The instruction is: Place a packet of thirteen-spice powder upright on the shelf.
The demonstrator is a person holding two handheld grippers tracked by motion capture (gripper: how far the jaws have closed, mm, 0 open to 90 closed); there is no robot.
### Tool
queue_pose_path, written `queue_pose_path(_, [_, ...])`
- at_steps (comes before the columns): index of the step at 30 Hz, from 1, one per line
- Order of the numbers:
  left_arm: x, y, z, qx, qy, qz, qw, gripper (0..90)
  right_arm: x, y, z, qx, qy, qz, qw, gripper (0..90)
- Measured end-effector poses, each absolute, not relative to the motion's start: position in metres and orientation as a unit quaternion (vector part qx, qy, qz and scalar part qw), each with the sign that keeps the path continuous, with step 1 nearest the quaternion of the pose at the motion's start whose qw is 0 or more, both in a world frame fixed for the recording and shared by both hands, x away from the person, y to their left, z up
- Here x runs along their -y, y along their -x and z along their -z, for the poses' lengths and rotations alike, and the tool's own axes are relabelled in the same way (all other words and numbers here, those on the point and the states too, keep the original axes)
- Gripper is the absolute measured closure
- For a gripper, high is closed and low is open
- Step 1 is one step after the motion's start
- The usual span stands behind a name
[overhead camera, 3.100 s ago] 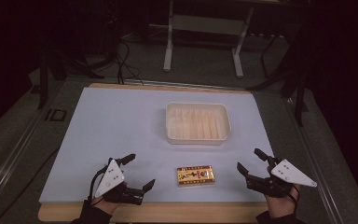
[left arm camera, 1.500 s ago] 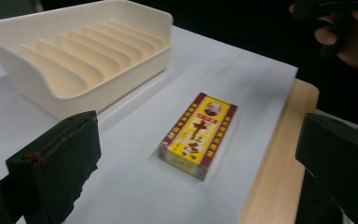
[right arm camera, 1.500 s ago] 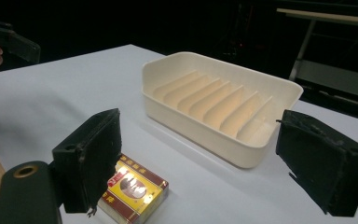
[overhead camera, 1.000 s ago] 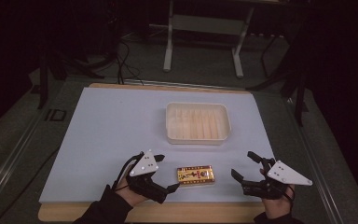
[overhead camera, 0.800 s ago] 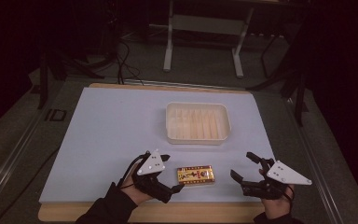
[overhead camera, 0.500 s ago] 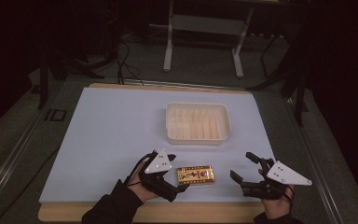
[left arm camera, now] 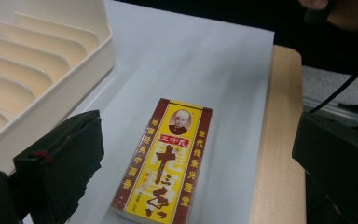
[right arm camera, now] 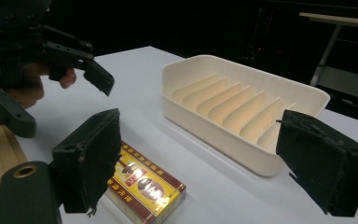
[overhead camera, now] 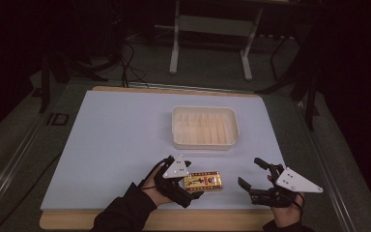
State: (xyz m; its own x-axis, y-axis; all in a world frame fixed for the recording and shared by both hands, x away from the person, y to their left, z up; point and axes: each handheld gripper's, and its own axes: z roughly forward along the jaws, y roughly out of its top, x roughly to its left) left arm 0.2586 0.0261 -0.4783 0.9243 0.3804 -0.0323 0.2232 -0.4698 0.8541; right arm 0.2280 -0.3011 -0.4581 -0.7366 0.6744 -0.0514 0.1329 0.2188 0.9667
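High view gives you the layout: the worktop [overhead camera: 116,145] carries a cream tray [overhead camera: 205,127] toward its far edge, right of centre, and a small box [overhead camera: 204,181] near the near edge, roughly in line with the tray.

The tray has raised ribs across its floor and sits well apart from the box. It looks like stiff moulded plastic, light for its bulk.

Your left tool [overhead camera: 186,186] is right at the box's left end, jaws spread, with nothing between them yet. In the left gripper view the box [left arm camera: 164,161] lies flat between the two black pads, touching neither. Your right tool [overhead camera: 253,176] hovers off the box's right end, near it but apart, jaws also spread and empty.

The box is a flat, printed carton, red and yellow, lying face up. I judge it light and fairly stiff across its narrow width, but thin card can dent, so squeeze gently. Its glossy print may be slippery. Take it by the two long edges, near the middle of its length, so it stays level when lifted; the broad faces would give under pressure.
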Motion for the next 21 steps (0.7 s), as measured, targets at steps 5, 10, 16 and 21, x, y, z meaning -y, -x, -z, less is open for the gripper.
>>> queue_pose_path(5, [-0.02,-0.265,0.484,-0.17,-0.862,-0.076,0.471,4.2,0.301,-0.228,0.458,-0.743,-0.271,-0.564,0.238,13.9])
queue_pose_path(10, [-0.015,-0.27,0.49,-0.162,-0.869,-0.071,0.461,5.3,0.301,-0.229,0.459,-0.743,-0.273,-0.565,0.232,13.9])
queue_pose_path(16, [-0.012,-0.275,0.498,-0.153,-0.87,-0.075,0.462,10.1,0.3,-0.229,0.46,-0.745,-0.272,-0.565,0.228,13.9])
queue_pose_path(21, [-0.006,-0.282,0.504,-0.152,-0.876,-0.063,0.453,10.0,0.3,-0.229,0.46,-0.745,-0.272,-0.564,0.228,13.9])
